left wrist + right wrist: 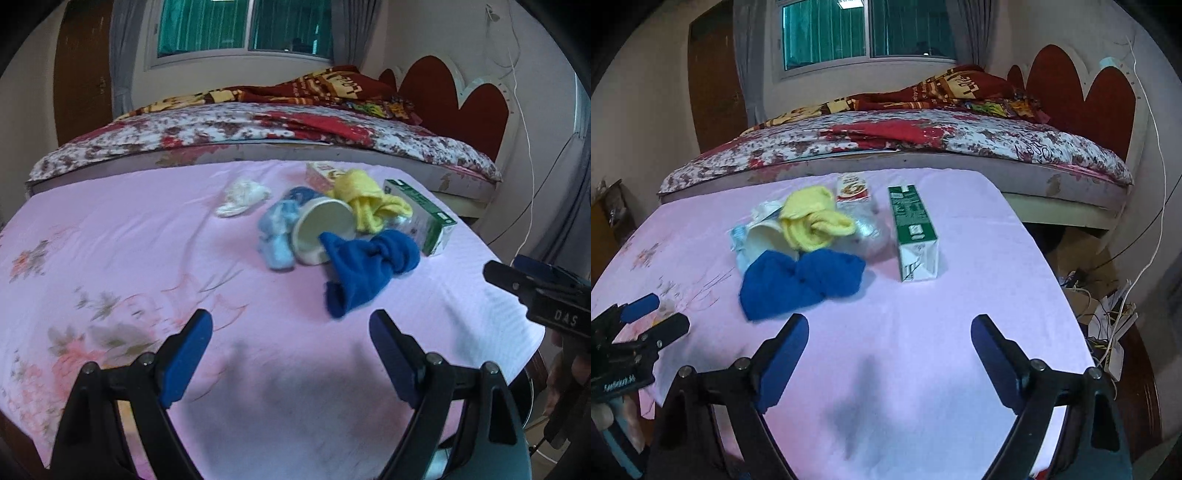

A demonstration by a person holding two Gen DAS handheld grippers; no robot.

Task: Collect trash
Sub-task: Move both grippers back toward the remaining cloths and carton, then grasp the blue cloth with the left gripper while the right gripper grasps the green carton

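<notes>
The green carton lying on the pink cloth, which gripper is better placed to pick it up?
Probably the right gripper: the green carton lies almost straight ahead of its open jaws, while it sits far off to the side of the left gripper.

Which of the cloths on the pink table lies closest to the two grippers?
The dark blue cloth, knotted in its middle, is nearest. The yellow cloth, the light blue cloth and the white cloth all lie farther back.
</notes>
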